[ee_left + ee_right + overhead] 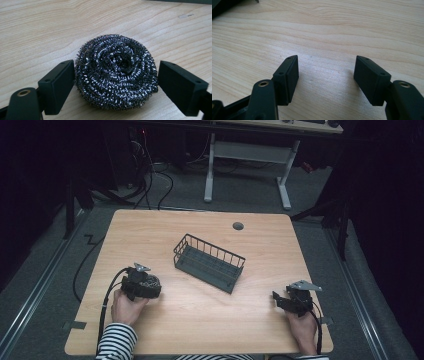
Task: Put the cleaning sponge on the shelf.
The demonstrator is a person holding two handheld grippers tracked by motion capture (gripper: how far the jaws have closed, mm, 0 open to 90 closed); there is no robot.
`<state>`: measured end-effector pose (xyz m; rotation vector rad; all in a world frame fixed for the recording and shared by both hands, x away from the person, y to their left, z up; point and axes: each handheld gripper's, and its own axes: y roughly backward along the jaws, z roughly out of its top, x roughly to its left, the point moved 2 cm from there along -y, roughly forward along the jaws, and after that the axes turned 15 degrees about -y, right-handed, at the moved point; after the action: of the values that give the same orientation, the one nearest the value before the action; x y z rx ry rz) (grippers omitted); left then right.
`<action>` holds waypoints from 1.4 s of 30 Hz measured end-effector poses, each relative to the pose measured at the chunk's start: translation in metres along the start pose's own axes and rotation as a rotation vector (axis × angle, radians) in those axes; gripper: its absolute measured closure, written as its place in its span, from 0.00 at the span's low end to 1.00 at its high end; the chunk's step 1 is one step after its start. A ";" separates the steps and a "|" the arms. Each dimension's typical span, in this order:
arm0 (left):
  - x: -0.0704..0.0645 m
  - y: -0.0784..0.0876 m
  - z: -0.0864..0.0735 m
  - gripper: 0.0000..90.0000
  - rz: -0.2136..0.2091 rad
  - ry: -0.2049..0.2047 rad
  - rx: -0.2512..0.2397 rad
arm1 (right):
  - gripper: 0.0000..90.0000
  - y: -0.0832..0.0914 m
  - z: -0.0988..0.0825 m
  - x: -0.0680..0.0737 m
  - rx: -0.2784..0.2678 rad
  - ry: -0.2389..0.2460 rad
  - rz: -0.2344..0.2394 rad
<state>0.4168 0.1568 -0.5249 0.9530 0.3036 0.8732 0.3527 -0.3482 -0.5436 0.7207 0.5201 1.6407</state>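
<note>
Steel scourer (pixel 116 72) between left gripper (pixel 116 82) jaws

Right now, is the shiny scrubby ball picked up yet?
Not quite. Done: the left gripper has its jaws either side of the steel wool scrubber, which lies on the table. In hand: one pad touches it, the other stands just off. Left: squeezing and lifting it, maybe toward the wire basket, which looks empty.

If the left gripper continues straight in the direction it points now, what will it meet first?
The steel wool scrubber. It already lies on the table between the fingers of the left gripper, one finger at its edge, the other just clear. Going on would probably press it against the wood.
</note>
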 end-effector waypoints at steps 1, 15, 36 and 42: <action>0.000 -0.001 0.000 0.18 0.000 0.000 0.002 | 0.41 0.000 0.000 0.000 0.000 0.000 0.000; -0.005 -0.003 0.000 0.26 0.005 -0.038 0.006 | 0.41 0.000 0.000 0.000 0.001 0.001 0.001; -0.007 0.008 0.002 0.30 -0.015 -0.057 -0.026 | 0.41 0.000 0.000 0.000 0.001 0.001 0.001; -0.008 0.015 0.002 0.30 -0.041 -0.041 -0.039 | 0.41 0.000 0.000 0.000 0.000 -0.001 0.001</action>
<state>0.4054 0.1540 -0.5124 0.9251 0.2689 0.8186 0.3525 -0.3481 -0.5436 0.7217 0.5197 1.6411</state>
